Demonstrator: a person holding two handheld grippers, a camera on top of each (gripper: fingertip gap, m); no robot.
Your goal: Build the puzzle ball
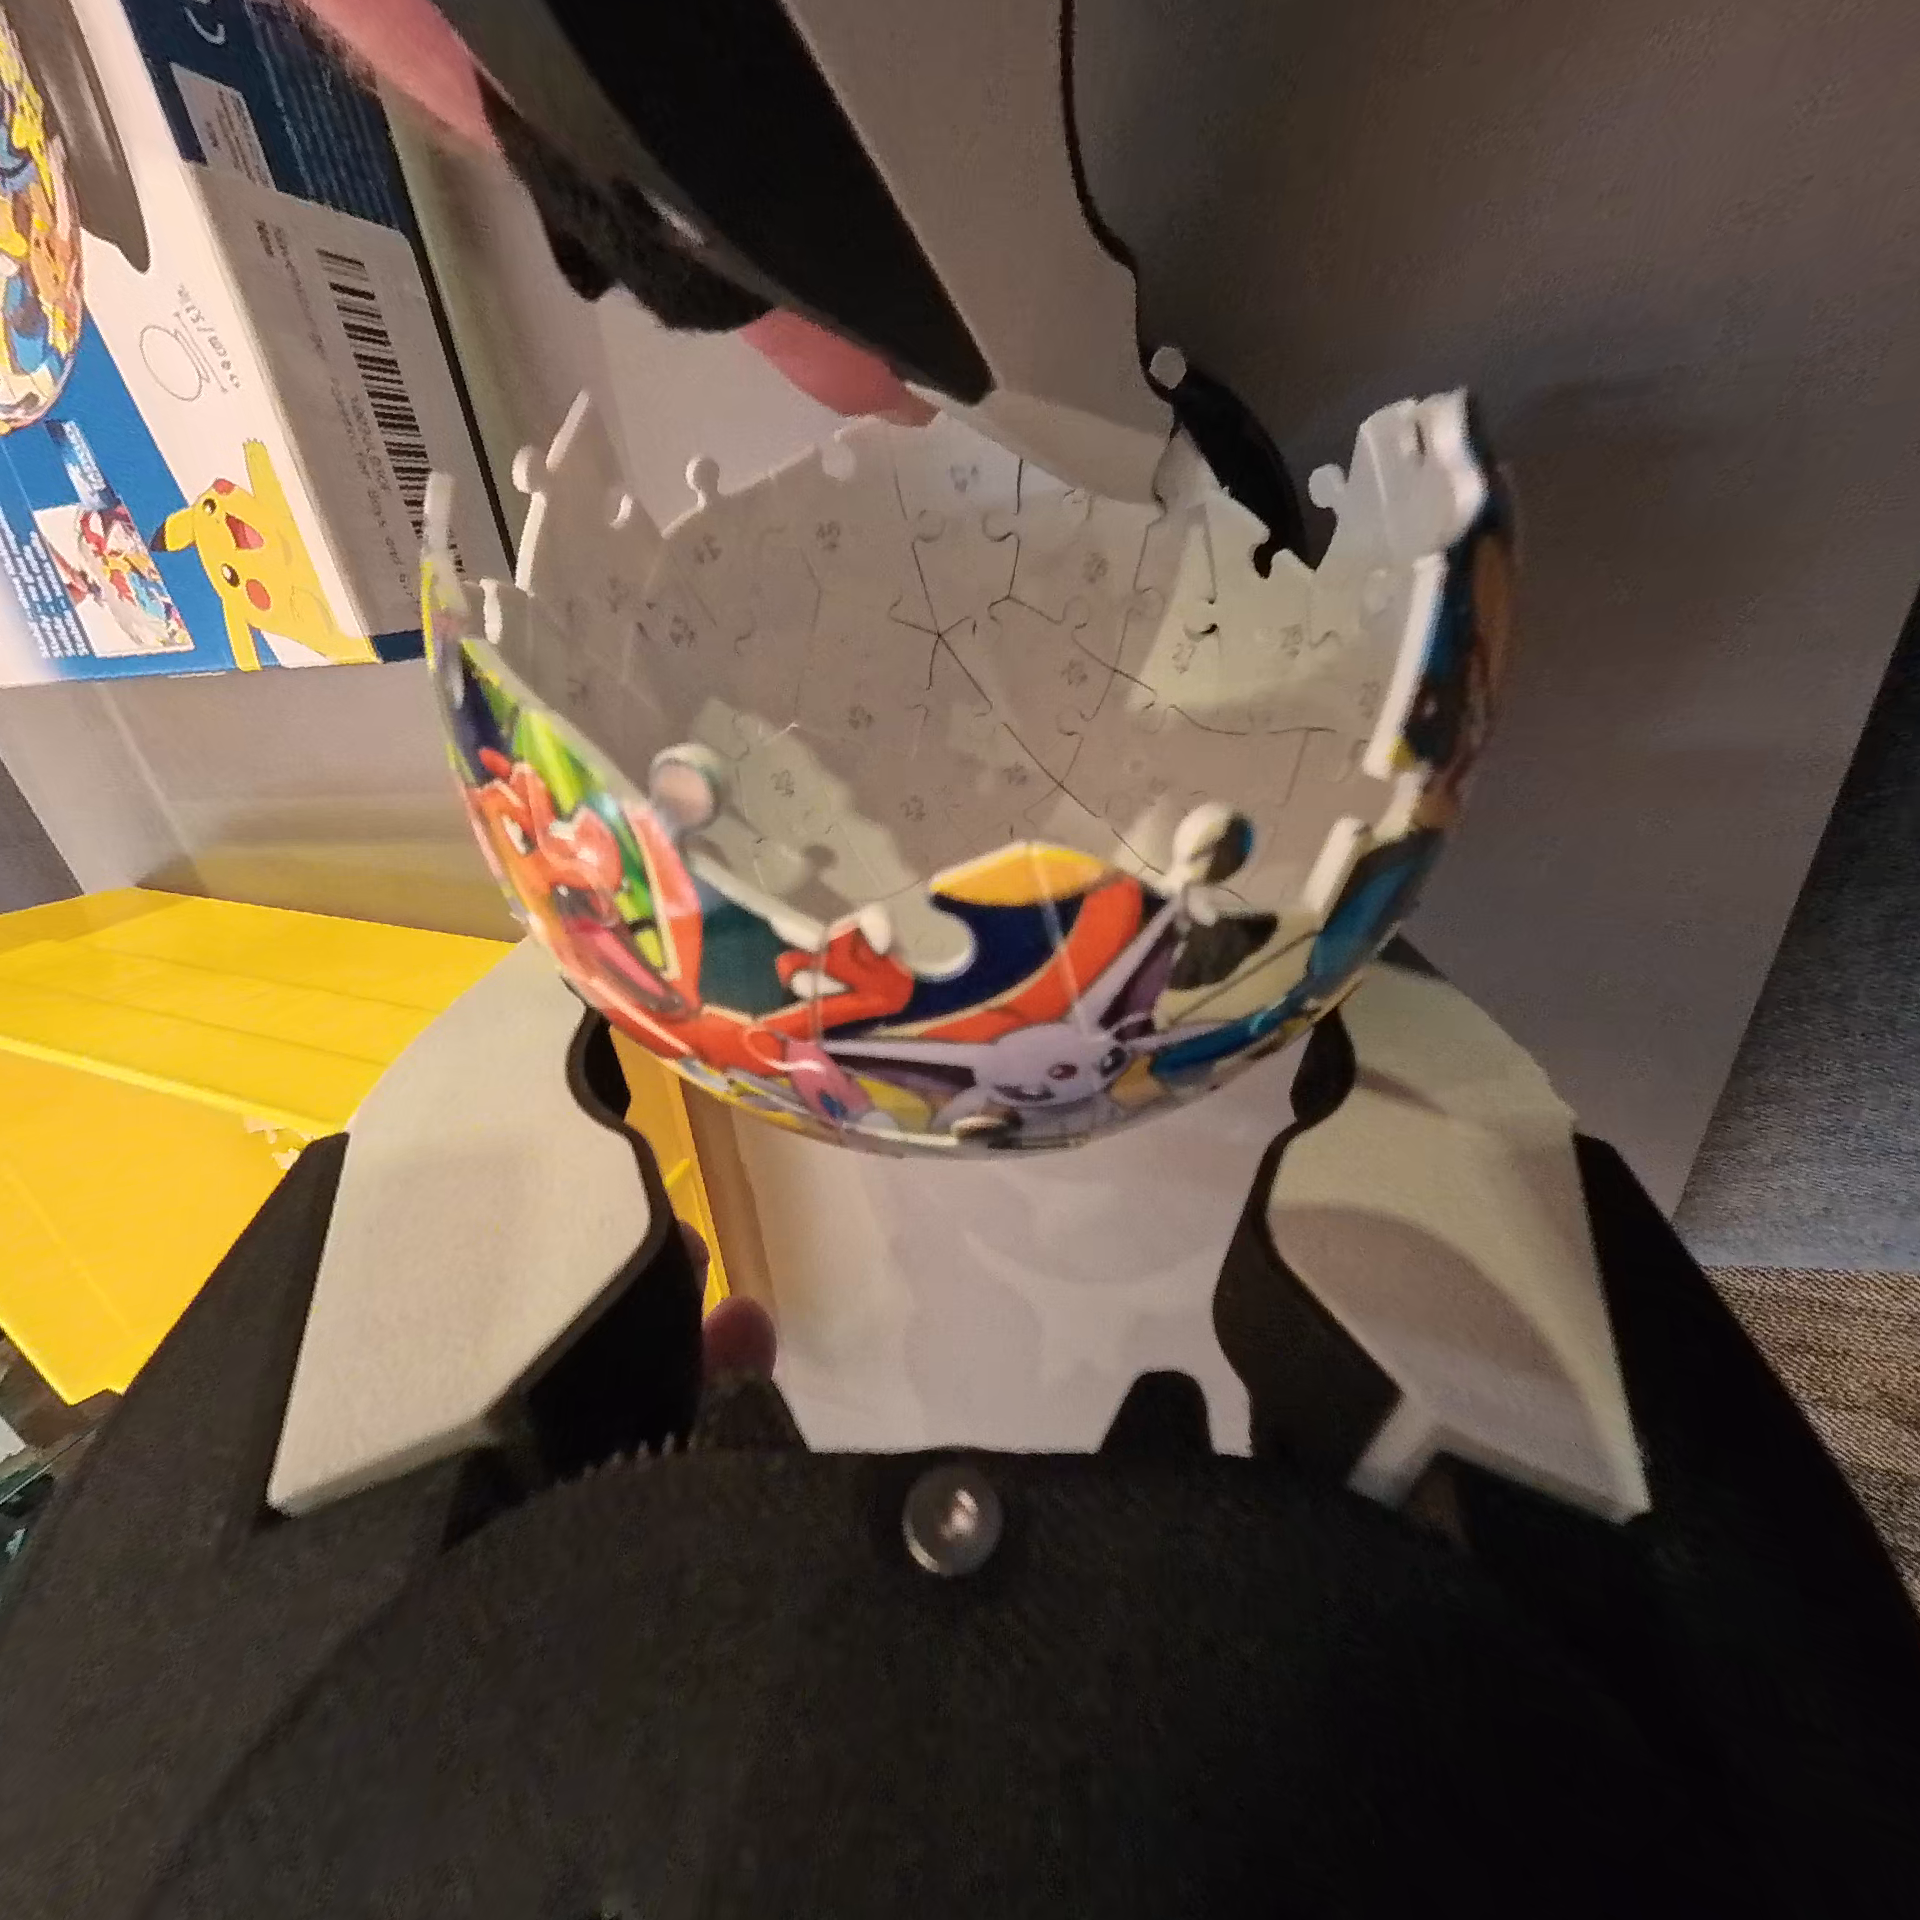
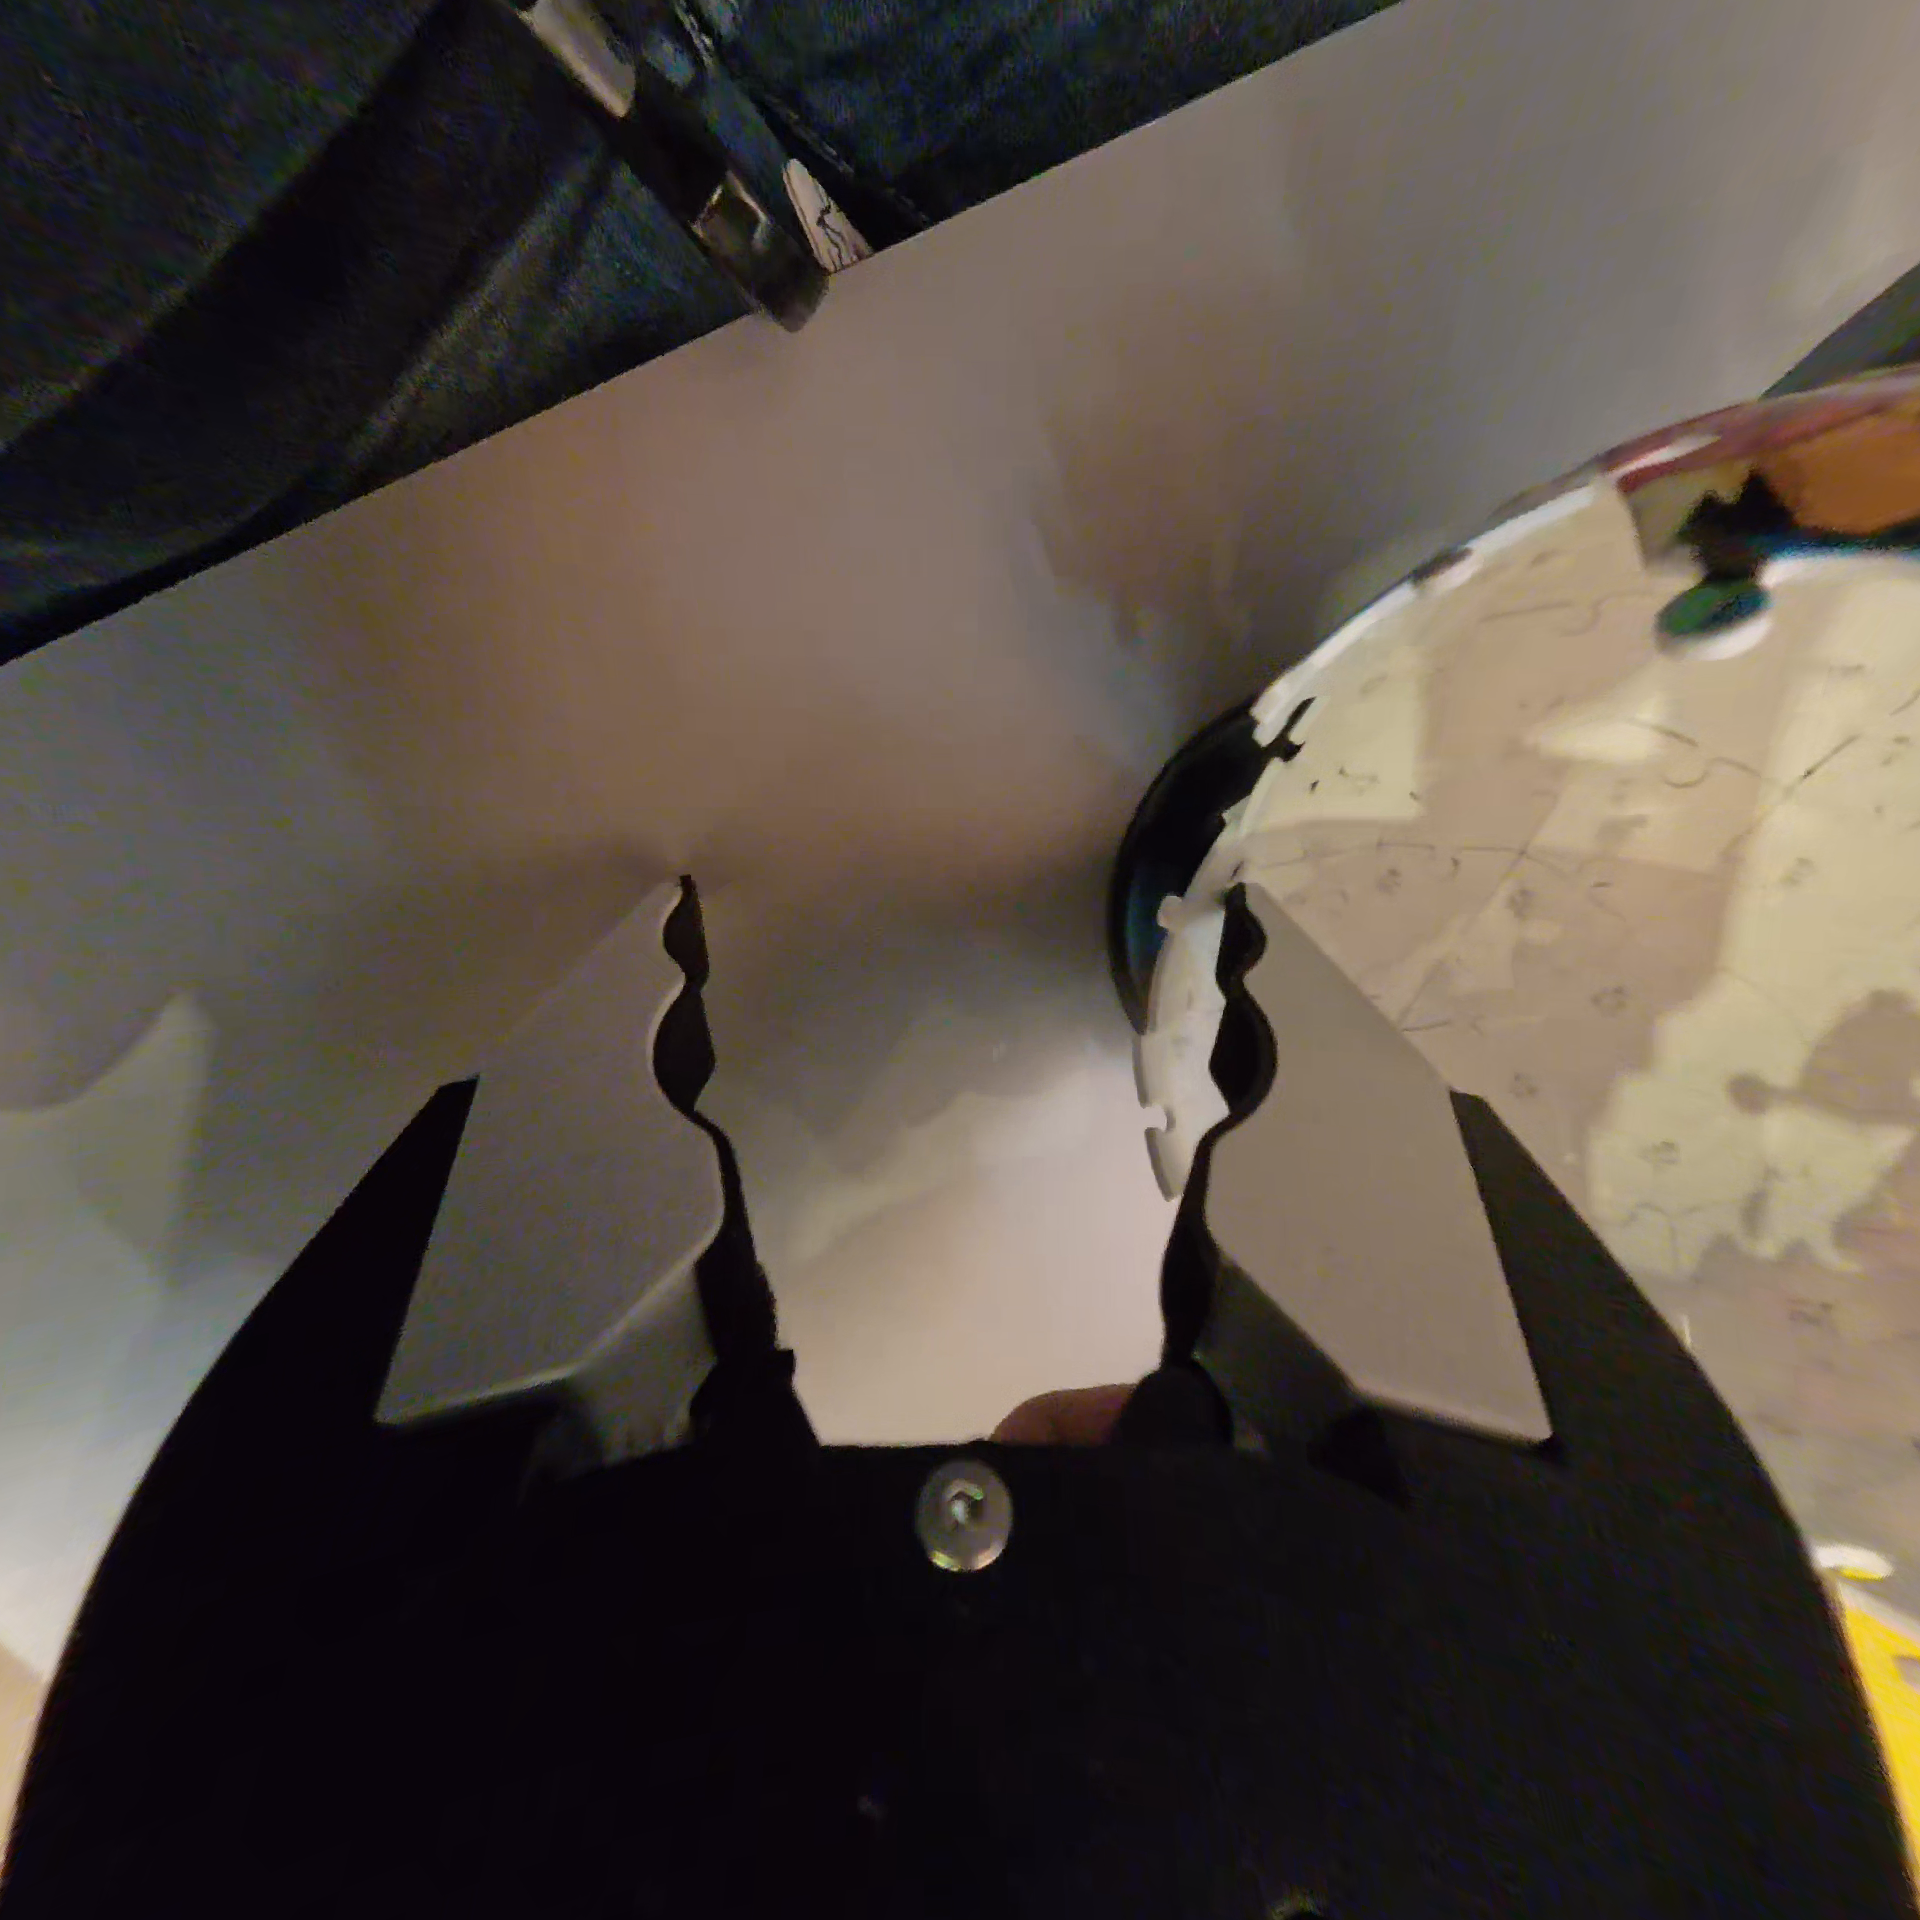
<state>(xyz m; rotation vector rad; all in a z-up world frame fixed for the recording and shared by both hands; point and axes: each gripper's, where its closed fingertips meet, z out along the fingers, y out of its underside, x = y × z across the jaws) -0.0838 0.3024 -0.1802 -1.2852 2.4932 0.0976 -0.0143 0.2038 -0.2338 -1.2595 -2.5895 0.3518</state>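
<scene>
Half a puzzle ball (image 1: 966, 790), a glossy curved shell with jagged rim and matte white inside, sits clamped between the left gripper (image 1: 961, 1049) fingers. The right gripper (image 2: 961, 914) is spread, one finger (image 2: 1340, 1122) inside the rim. Glare blurs the prints; the box (image 1: 197, 343) is cut off.

**A home hobby corner, by the look of it**

The setting reads as a domestic room rather than a lab or workshop. A plain white tabletop (image 2: 727, 582) carries leisure goods: a printed retail box (image 1: 197, 416) with cartoon characters and a barcode stands at the back left, and a yellow plastic bin (image 1: 156, 1091) sits beside it. Grey woven fabric (image 1: 1808, 1039), either carpet or upholstery, shows past the tabletop's right edge. A person in dark denim (image 2: 260, 260) stands close against the tabletop's edge. The light is warm, dim and uneven, casting soft shadows.
</scene>
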